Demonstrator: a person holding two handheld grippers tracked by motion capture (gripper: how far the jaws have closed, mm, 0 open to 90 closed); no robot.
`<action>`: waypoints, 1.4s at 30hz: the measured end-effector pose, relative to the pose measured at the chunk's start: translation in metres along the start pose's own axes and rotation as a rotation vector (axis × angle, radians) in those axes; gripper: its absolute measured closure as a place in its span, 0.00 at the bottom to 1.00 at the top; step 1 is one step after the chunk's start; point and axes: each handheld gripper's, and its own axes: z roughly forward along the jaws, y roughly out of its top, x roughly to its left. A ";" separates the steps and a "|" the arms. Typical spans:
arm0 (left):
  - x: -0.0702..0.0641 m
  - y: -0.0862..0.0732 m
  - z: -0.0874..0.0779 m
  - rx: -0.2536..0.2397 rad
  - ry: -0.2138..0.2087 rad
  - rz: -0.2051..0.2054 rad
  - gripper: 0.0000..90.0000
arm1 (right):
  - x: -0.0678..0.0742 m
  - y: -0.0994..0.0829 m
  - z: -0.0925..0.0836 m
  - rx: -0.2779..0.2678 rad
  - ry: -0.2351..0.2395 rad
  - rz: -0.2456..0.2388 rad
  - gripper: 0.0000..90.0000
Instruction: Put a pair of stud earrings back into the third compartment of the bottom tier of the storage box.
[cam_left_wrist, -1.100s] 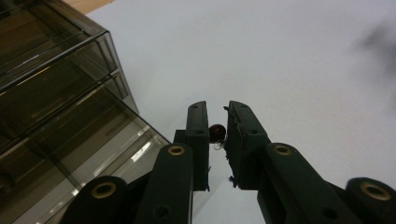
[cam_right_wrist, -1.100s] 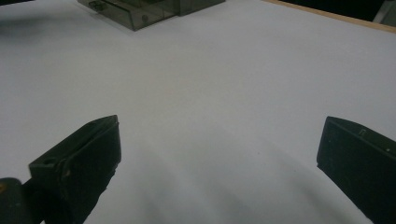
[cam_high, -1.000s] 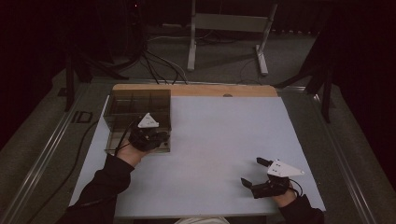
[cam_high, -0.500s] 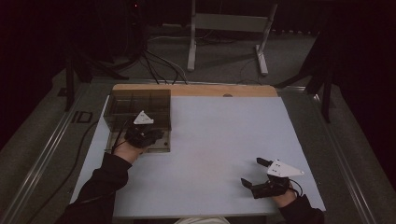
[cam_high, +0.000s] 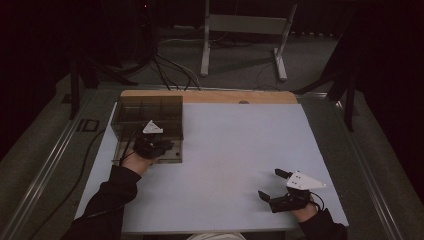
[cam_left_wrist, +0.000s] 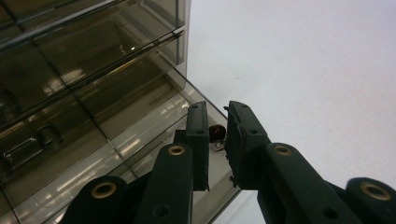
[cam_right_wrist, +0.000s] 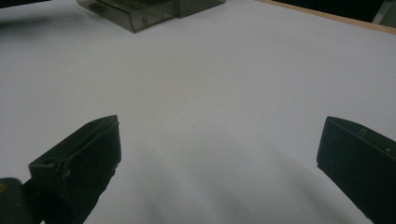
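Observation:
A smoky see-through drawer box (cam_high: 147, 112) stands at the table's left rear, with one drawer (cam_high: 172, 157) pulled out toward the front. My left gripper (cam_high: 162, 146) hovers over that open drawer. In the left gripper view its jaws (cam_left_wrist: 218, 106) stand almost together, shut on a small dark red round piece (cam_left_wrist: 216, 133) pinched near the tips, above the drawer's compartments (cam_left_wrist: 140, 135). My right gripper (cam_high: 270, 183) rests near the table's front right, wide open with nothing between its fingers (cam_right_wrist: 222, 135).
The white table top (cam_high: 235, 145) spreads between the two hands. A wooden strip (cam_high: 210, 96) runs along its far edge. Beyond it are cables (cam_high: 165, 70) and a metal stand (cam_high: 240, 30) on the floor. The box also appears far off (cam_right_wrist: 149, 9).
My left gripper has shifted slightly left and lower over the open drawer, still pinching the small piece. The right gripper has stayed put.

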 end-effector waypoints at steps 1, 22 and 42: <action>0.000 -0.001 0.001 0.002 0.001 -0.002 0.90 | 0.000 0.000 0.000 0.003 -0.001 0.001 0.00; 0.001 -0.008 0.017 0.093 0.020 -0.011 0.90 | 0.000 0.000 -0.001 -0.003 -0.001 0.002 0.00; -0.001 -0.003 0.009 0.040 0.049 -0.034 0.68 | 0.000 0.000 0.000 0.003 -0.002 0.001 0.00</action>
